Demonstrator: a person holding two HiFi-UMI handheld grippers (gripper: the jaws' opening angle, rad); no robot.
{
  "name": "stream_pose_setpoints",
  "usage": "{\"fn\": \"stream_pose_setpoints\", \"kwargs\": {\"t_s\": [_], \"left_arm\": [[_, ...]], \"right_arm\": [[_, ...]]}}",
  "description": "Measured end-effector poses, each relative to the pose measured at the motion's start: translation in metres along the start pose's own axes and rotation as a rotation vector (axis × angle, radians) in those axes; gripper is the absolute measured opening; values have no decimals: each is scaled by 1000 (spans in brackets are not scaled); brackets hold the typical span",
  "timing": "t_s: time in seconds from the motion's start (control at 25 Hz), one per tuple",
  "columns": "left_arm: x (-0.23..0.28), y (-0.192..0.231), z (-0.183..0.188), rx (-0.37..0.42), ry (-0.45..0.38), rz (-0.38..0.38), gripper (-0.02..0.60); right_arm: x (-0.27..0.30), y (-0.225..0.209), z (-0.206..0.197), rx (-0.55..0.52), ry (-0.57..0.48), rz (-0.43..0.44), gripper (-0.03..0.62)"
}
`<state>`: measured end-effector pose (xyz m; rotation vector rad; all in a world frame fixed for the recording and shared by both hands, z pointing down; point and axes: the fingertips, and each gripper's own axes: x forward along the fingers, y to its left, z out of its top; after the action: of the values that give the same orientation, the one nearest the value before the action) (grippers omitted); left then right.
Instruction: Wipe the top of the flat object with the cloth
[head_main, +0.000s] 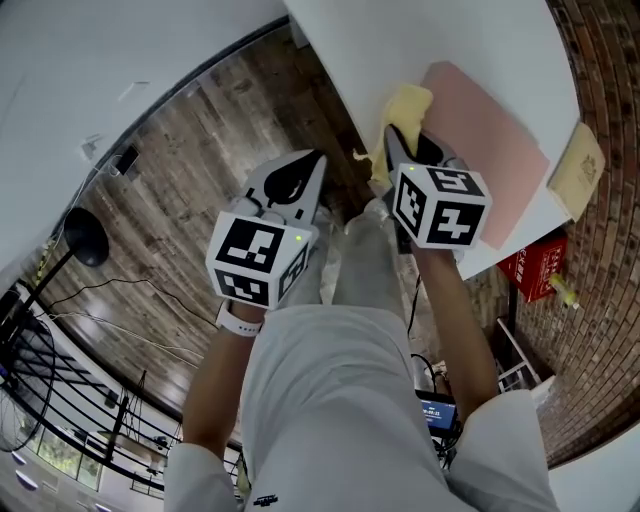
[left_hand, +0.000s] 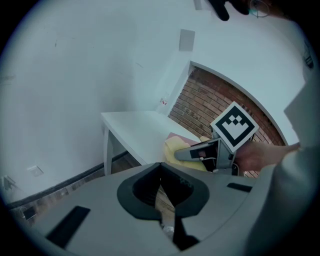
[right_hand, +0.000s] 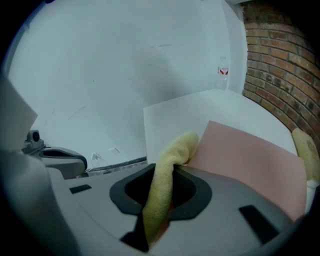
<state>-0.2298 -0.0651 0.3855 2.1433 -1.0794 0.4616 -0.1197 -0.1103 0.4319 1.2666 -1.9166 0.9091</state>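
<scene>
Right claw (head_main: 401, 140) is clamped on the yellow cloth (head_main: 408, 104). In the right gripper view the cloth runs up between the jaws and flops over past the tips. Left claw (left_hand: 160, 186) is pinched together with nothing in it. It hangs off the worktop (head_main: 400, 40) over the wood floor (head_main: 200, 150), near the right one.

The pink sheet (head_main: 492, 140) lies flat on the worktop, close to the edge we stand at. The cloth's free end is at the sheet's near corner, touching or just above it; we can't tell which.

Handling, our read:
- **Cloth:** soft, light and limp. It'll drag and bunch rather than push, so pull strokes should work better. Holding it by one end is fine, as long as enough cloth stays under the tips to keep the jaws off the surface.
- **Sheet:** looks thin and light, and will probably slide or curl on the smooth white top. The left claw could pin a corner.

Room:
- Bare worktop lies beyond the sheet on the far side, with a wall behind it.
- The sheet's near side runs close to the worktop edge, so strokes ending there risk shoving it off.
- A yellow pad (head_main: 578, 168) sits at the right-hand edge, apart from the sheet.
- A red box (head_main: 535, 265) is down on the floor, out of the way.
</scene>
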Motion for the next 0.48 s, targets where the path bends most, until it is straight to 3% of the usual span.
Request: {"fn": "stream_pose_setpoints", "kwargs": {"t_s": [0.2, 0.48], "left_arm": [[-2, 0, -1, 3, 0, 1, 18], [-2, -2, -2, 3, 1, 0, 18]], "right_arm": [[3, -4, 13, -18, -16, 2, 78], [12, 7, 29, 118, -81, 98, 72]]}}
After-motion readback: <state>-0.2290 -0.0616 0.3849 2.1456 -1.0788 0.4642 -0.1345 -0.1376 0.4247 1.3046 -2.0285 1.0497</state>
